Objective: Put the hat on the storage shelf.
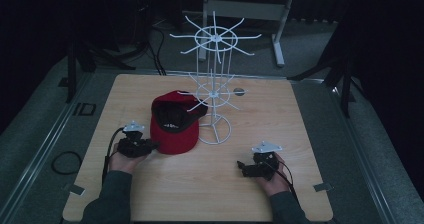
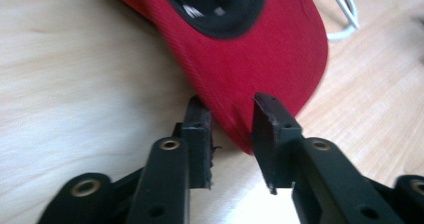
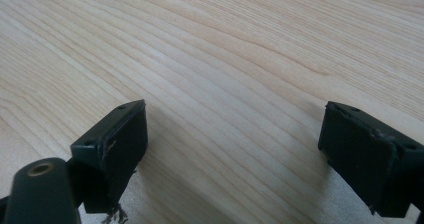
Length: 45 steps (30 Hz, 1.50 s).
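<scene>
Near the front edge of the table (image 1: 150, 194), right gripper (image 1: 246, 168) resting with jaws spread wide, nothing between them, bare wood all around. Farther left, left gripper (image 1: 151, 145) straddling the brim edge of the red cap (image 1: 175, 134), pads not visibly pressing. Mid-table, cap lying upside down against white wire rack (image 1: 214, 91). Inner label unreadable.

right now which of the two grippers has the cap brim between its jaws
The left gripper: the edge of the red cap brim sits between its jaws. The right gripper has open jaws over bare table.
</scene>
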Motion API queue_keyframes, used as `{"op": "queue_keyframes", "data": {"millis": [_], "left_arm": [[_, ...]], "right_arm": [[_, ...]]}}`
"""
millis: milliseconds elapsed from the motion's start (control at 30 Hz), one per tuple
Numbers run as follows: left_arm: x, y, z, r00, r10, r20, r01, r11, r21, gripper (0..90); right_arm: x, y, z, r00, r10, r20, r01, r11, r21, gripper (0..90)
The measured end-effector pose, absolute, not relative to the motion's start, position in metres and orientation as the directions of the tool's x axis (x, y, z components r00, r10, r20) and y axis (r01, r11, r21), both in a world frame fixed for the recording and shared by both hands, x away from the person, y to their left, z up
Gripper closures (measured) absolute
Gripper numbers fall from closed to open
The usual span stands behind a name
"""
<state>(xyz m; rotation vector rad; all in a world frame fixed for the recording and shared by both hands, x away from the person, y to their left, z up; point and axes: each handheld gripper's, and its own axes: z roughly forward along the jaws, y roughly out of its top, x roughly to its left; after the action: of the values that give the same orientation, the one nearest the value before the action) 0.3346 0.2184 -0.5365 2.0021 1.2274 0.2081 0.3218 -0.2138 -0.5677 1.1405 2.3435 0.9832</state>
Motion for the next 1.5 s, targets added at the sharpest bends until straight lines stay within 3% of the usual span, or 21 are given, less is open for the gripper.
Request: {"op": "queue_keyframes", "data": {"millis": [300,467,700,1100,1267,1500], "left_arm": [[0.355,0.209,-0.55,0.51,0.791,-0.339,0.729,-0.188,0.658,59.7],[0.365,0.2,-0.553,0.525,0.778,-0.344,0.735,-0.212,0.644,58.7],[0.368,0.198,-0.55,0.56,0.728,-0.395,0.735,-0.217,0.642,72.1],[0.356,0.201,-0.536,0.578,0.743,-0.339,0.686,-0.216,0.695,84.6],[0.35,0.2,-0.529,0.569,0.775,-0.277,0.662,-0.231,0.713,85.2],[0.346,0.209,-0.525,0.544,0.791,-0.28,0.653,-0.19,0.733,85.3]], "right_arm": [[0.322,-0.214,-0.568,-0.612,0.79,-0.013,0.544,0.434,0.718,12.1],[0.322,-0.214,-0.568,-0.613,0.79,-0.013,0.544,0.434,0.718,12.1],[0.322,-0.214,-0.568,-0.61,0.792,-0.01,0.548,0.431,0.717,12.1],[0.322,-0.214,-0.568,-0.613,0.79,-0.013,0.544,0.434,0.718,12.1],[0.322,-0.214,-0.568,-0.612,0.79,-0.013,0.544,0.434,0.718,12.1],[0.322,-0.214,-0.568,-0.613,0.79,-0.013,0.544,0.434,0.718,12.1]]}}
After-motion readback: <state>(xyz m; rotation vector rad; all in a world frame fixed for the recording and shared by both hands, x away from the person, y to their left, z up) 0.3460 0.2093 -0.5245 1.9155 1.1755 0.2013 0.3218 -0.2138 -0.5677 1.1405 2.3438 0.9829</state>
